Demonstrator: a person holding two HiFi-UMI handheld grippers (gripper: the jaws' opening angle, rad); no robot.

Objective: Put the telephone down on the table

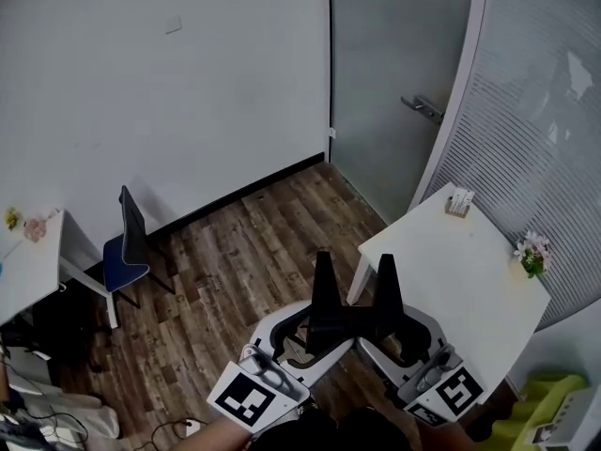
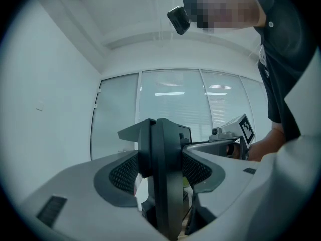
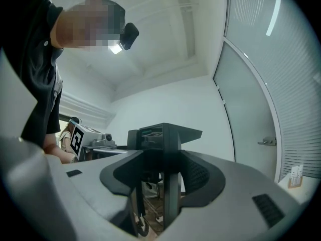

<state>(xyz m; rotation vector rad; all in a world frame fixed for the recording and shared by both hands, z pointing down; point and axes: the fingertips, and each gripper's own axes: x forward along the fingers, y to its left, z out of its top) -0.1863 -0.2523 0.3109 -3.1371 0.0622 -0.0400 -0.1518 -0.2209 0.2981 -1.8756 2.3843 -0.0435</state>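
Observation:
No telephone shows in any view. In the head view both grippers are held close to the person's body over the wooden floor, their black jaws meeting in the middle. The left gripper (image 1: 324, 313) and the right gripper (image 1: 388, 313) point towards each other. In the left gripper view the left gripper (image 2: 161, 185) has its jaws pressed together with nothing between them, and the right gripper's marker cube (image 2: 246, 129) shows behind. In the right gripper view the right gripper (image 3: 168, 185) is likewise shut and empty. A white table (image 1: 470, 289) stands just right of the grippers.
On the white table stand a small holder (image 1: 459, 201) and a bunch of flowers (image 1: 531, 252). A dark chair (image 1: 127, 242) and another white table (image 1: 28, 271) stand at the left. A glass door with a handle (image 1: 423, 108) is ahead. Cables (image 1: 56, 430) lie bottom left.

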